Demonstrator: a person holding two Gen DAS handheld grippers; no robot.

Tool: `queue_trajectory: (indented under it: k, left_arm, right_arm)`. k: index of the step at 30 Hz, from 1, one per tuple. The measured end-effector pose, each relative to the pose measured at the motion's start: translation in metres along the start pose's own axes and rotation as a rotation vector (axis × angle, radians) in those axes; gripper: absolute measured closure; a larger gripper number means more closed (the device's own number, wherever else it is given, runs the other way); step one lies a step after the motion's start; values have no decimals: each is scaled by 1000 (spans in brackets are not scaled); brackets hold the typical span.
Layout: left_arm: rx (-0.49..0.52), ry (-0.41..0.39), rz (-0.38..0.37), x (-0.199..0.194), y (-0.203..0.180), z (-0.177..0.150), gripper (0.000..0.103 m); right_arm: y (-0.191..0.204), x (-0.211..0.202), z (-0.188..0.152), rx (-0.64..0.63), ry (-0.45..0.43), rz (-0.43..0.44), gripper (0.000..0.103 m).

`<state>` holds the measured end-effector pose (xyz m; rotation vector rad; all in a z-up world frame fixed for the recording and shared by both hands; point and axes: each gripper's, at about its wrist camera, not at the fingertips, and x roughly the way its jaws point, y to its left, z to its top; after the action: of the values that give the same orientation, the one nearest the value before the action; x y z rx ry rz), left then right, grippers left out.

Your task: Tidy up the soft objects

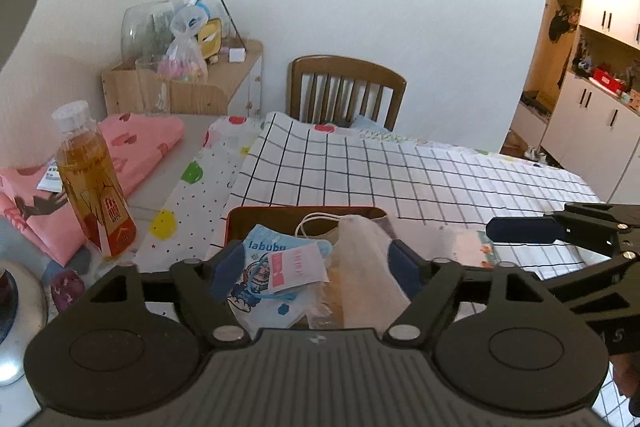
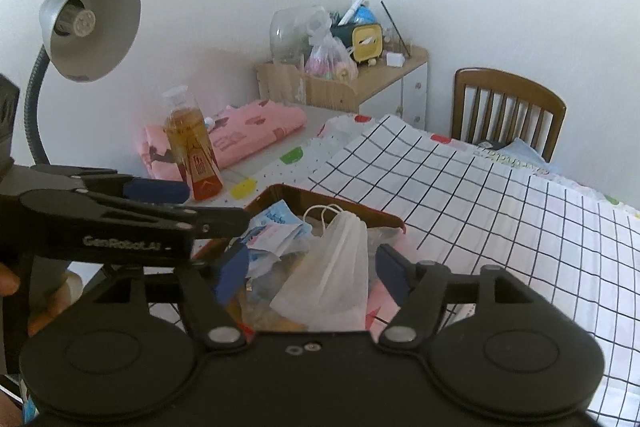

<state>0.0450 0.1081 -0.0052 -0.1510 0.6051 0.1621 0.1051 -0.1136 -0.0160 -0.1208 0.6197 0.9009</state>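
Note:
A red-brown box (image 1: 304, 211) sits on the table and holds soft items. Among them are a white face mask (image 1: 366, 259) with ear loops and a blue "labubu" packet (image 1: 258, 269) with a pink-and-white slip on it. My left gripper (image 1: 316, 265) hovers open just above the box, and its blue pads press on nothing. One blue pad (image 1: 520, 229) of the right gripper reaches in from the right. In the right wrist view, my right gripper (image 2: 314, 269) is open over the same mask (image 2: 332, 267) and box (image 2: 356, 207). The left gripper (image 2: 192, 205) crosses in from the left.
A bottle of amber drink (image 1: 94, 179) stands left of the box, beside folded pink cloth (image 1: 140, 143). A black-checked white cloth (image 1: 400, 171) and a dotted cloth (image 1: 192, 195) cover the table. A wooden chair (image 1: 346, 87), a cluttered side cabinet (image 1: 240, 67) and a desk lamp (image 2: 92, 27) stand around.

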Motion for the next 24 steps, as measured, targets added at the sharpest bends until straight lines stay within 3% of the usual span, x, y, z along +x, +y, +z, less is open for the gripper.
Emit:
queue_trajectory:
  k: [12, 17, 24]
  left_arm:
    - [41, -63, -5, -44, -17, -5, 18]
    - [36, -86, -19, -60, -24, -9, 3]
    - [46, -114, -20, -79, -33, -14, 2]
  right_arm:
    - [1, -48, -8, 38, -109, -28, 10]
    - [0, -66, -11, 41, -159, -55, 1]
    - [-5, -81, -18, 76, -186, -82, 0]
